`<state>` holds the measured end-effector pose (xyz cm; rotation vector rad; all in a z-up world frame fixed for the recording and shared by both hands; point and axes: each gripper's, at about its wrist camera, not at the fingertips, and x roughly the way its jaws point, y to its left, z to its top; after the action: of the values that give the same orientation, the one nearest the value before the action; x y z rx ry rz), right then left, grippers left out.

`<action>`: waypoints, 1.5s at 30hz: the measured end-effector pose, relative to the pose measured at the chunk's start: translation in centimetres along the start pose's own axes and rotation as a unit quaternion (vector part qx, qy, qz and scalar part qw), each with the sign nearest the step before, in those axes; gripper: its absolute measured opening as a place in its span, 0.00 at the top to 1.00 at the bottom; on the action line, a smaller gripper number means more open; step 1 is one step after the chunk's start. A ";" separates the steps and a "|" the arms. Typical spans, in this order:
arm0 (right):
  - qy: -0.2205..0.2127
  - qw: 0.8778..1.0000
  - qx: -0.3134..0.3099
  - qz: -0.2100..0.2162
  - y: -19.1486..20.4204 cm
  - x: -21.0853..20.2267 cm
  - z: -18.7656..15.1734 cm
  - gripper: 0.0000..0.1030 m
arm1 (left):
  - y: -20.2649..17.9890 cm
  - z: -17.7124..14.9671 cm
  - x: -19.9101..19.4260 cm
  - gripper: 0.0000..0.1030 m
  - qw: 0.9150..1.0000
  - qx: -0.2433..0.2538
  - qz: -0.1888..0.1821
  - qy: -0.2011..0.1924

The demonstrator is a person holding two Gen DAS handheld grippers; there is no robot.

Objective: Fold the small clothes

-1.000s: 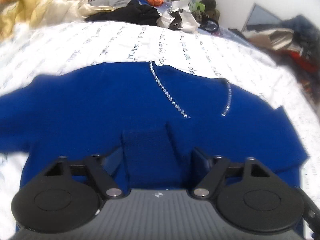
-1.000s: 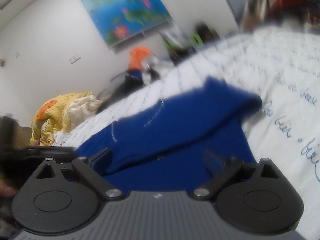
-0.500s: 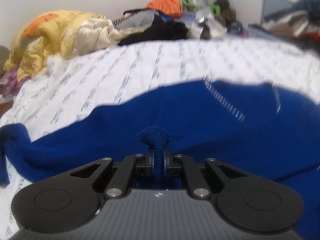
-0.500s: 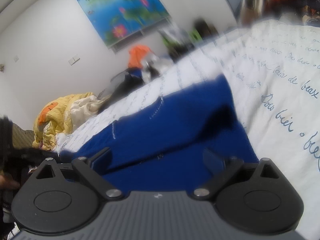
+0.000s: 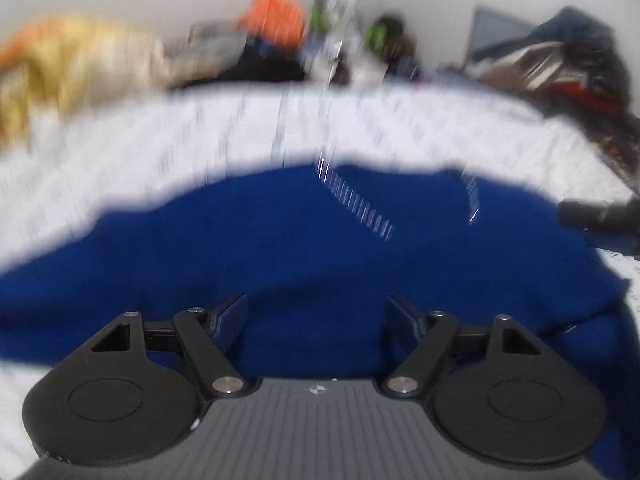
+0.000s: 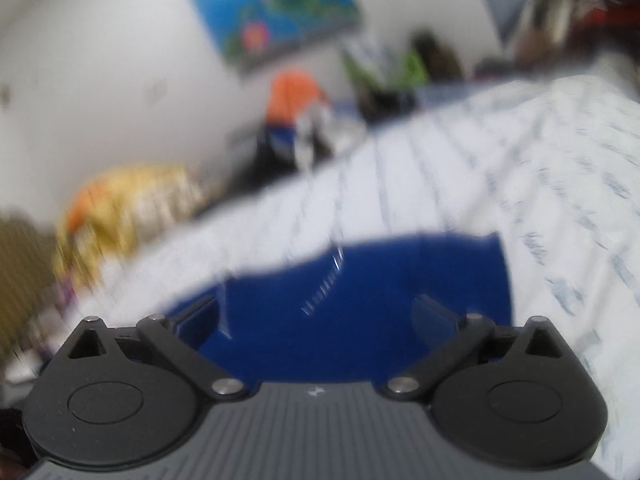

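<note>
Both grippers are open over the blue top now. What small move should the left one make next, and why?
Probably lower the left gripper a little and close it on the near edge of the blue top. Its jaws have just been opening and stand apart, gripping nothing, with the cloth lying flat on the bed. A fold needs a fresh hold. The frames are blurred.

Light in here is soft and even, pretty bright, no hard shadows anywhere on the white bedsheet with the printed script (image 5: 248,136). Both views are smeared by motion blur: the shiny trim on the deep blue knit garment (image 5: 280,248) streaks into little dashes, and the yellow bedding heap (image 6: 132,200) and blue wall painting (image 6: 276,8) are mush. Only the black gripper hardware up close looks sharp. Fisheye bends the bed's edge, and the corners go dark.
</note>
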<state>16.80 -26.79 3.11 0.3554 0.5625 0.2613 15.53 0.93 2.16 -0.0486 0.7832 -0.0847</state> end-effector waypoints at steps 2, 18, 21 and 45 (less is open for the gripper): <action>0.054 0.997 -0.035 -0.053 -0.3 3.0 -0.9 0.00 | 0.3 -1.3 0.2 0.11 0.999 0.021 0.005 -0.028; 0.045 0.984 -0.149 -0.091 1.0 3.3 -4.0 0.00 | 22.8 -5.4 -12.5 0.01 0.941 -0.249 0.168 -0.155; 0.043 0.984 -0.147 -0.090 1.0 3.3 -4.0 0.00 | 28.1 -5.7 -13.3 0.07 0.919 -0.319 0.183 -0.145; 0.027 0.992 -0.104 -0.064 -0.2 2.6 -3.5 0.00 | 4.6 5.6 -11.9 0.39 0.975 -0.074 -0.206 -0.052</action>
<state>17.00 -25.15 -0.94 0.1103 0.6037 0.2036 11.37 6.73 14.17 -0.3540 0.6647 -0.4139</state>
